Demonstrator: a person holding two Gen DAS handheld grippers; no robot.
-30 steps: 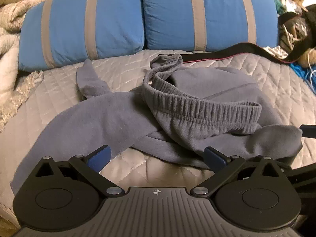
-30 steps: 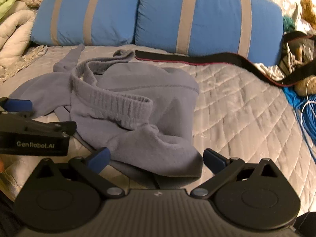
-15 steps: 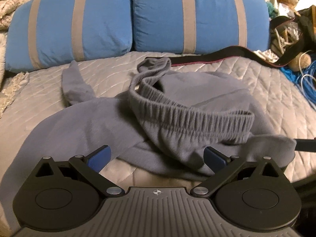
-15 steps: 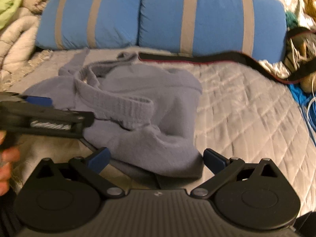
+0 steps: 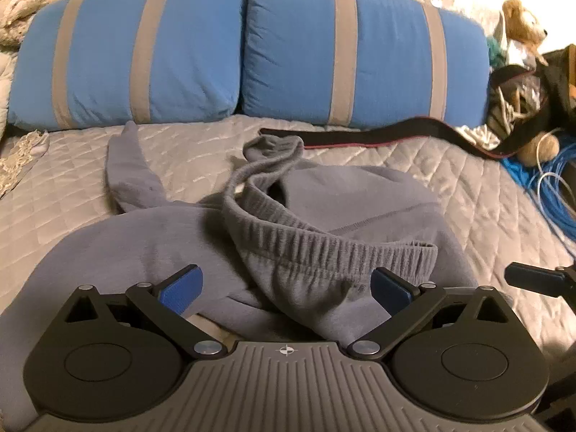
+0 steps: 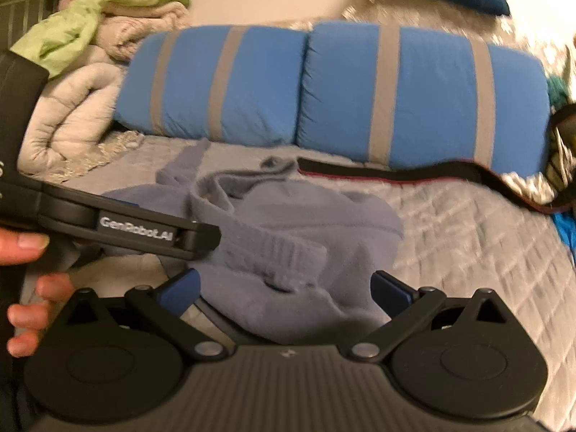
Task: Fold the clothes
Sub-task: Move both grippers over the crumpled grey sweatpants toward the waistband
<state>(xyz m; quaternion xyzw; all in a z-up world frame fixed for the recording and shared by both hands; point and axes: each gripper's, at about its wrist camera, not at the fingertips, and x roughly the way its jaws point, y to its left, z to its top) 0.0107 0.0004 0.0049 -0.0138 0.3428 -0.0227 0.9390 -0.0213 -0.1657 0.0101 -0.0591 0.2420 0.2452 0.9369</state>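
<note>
Grey sweatpants (image 5: 324, 216) sit bunched mid-bed on the quilted cover (image 5: 468, 187), ribbed waistband (image 5: 324, 248) gaping toward us, one leg (image 5: 126, 169) trailing off toward the blue pillows (image 5: 136, 54). So the long axis runs roughly near-to-far, though it's crumpled. Left gripper (image 5: 286, 288) and right gripper (image 6: 286, 288) both hover spread wide over the near edge, holding nothing. Looks like the pick-up step: next they'd need to pinch the waistband's two ends and pull it flat.
</note>
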